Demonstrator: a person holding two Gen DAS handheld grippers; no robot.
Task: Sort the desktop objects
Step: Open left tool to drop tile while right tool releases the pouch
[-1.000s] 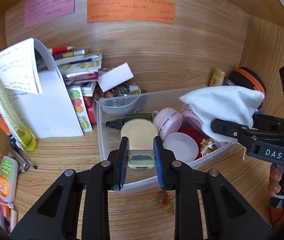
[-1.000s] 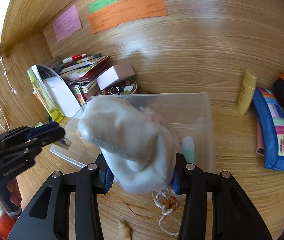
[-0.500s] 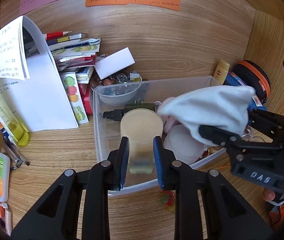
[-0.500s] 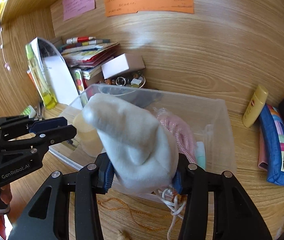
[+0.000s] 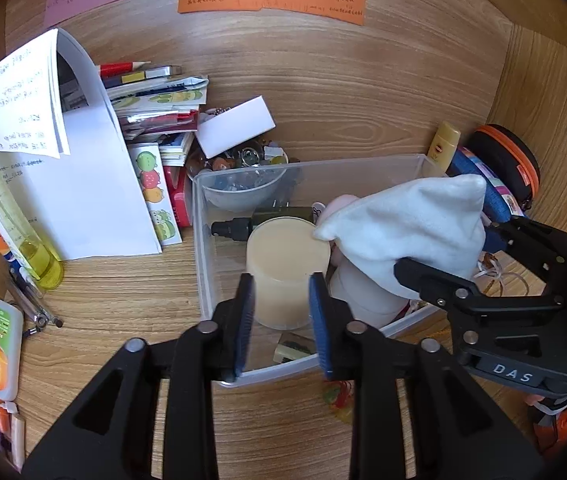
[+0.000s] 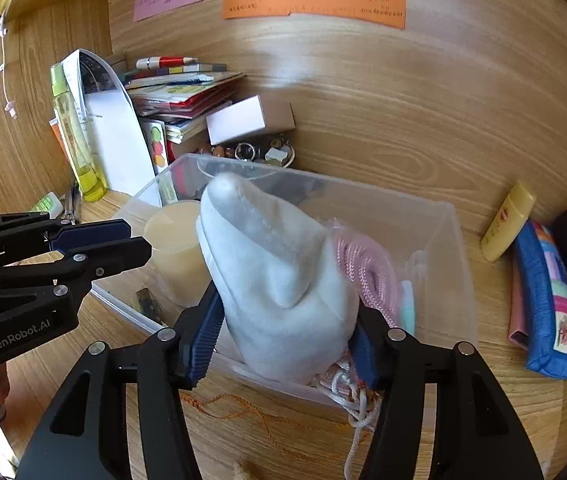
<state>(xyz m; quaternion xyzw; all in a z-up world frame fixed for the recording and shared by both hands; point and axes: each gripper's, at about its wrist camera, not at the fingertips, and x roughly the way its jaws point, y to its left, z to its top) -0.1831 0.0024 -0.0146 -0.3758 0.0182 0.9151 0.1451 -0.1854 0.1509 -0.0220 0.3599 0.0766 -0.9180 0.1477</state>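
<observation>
A clear plastic bin (image 5: 203, 240) (image 6: 439, 216) sits on the wooden desk. It holds a cream round jar (image 5: 287, 252) (image 6: 171, 240), a dark bottle (image 5: 235, 226), a pink item and a small green-topped block (image 5: 291, 350). My left gripper (image 5: 281, 300) is open and empty over the bin's near edge, its jaws on either side of the jar in view. My right gripper (image 6: 283, 332) (image 5: 455, 256) is shut on a white cloth pouch (image 6: 279, 280) (image 5: 411, 224) with cords, held over the bin's right part.
A stack of books and papers (image 5: 83, 168) leans left of the bin. A white box (image 5: 235, 126) and a bowl of trinkets (image 5: 243, 184) lie behind it. A yellow bottle (image 5: 3, 216), orange tube (image 5: 1, 348), yellow tube (image 6: 507, 226) and pencil cases (image 6: 547, 292) surround it.
The small block that sat between my left gripper's jaws now lies on the bin floor. My right gripper has carried the white pouch leftward and lower, over the bin.
</observation>
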